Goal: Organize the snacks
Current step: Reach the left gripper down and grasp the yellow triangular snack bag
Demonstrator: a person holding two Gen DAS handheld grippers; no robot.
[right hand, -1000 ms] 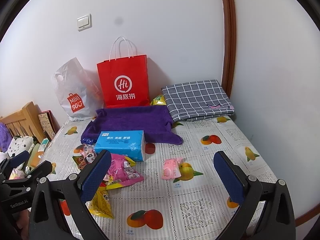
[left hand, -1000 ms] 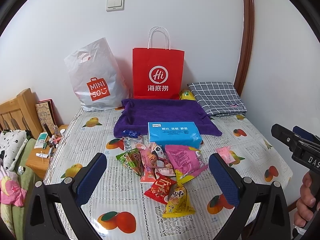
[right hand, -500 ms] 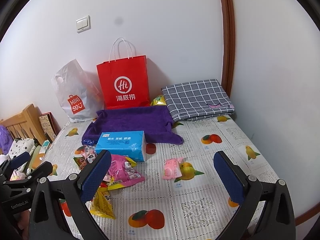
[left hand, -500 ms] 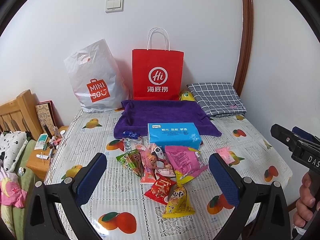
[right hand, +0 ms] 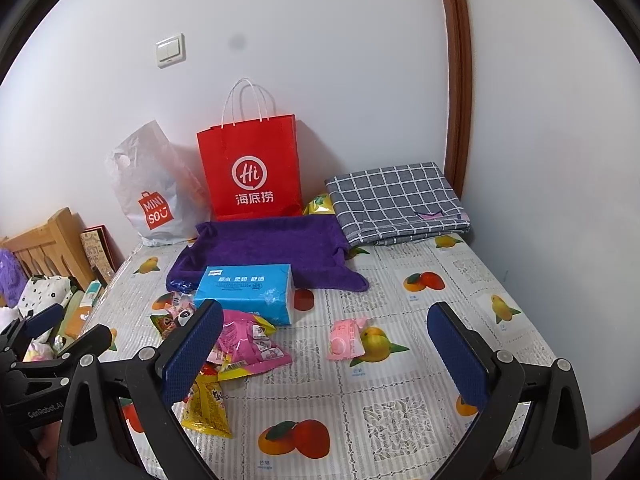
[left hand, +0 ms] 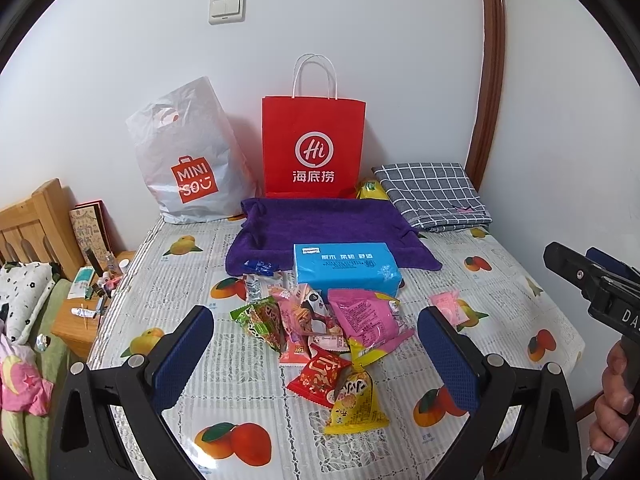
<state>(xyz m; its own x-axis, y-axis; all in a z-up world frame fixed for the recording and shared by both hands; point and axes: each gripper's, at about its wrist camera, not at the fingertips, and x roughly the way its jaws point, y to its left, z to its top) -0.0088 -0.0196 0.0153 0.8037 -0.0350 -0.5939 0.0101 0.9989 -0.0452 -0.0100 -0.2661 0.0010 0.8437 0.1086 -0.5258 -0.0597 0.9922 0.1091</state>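
Both tools held over the near edge of the table [left hand: 168, 364], nothing gripped. My left tool [left hand: 316, 354] has fingers spread wide, right tool [right hand: 326, 354] likewise. The snack packets [left hand: 320, 328] lie heaped at frame centre in the left view, just in front of a blue tissue pack [left hand: 346, 268]. One pink packet [right hand: 346, 338] lies apart, mid-frame in the right view. Red paper bag [left hand: 314, 146] stands upright against the wall behind a purple towel [left hand: 328, 228].

Wide-open right gripper [right hand: 324, 344] above fruit-print table [right hand: 400, 412]; pink snack packet [right hand: 346, 340] between
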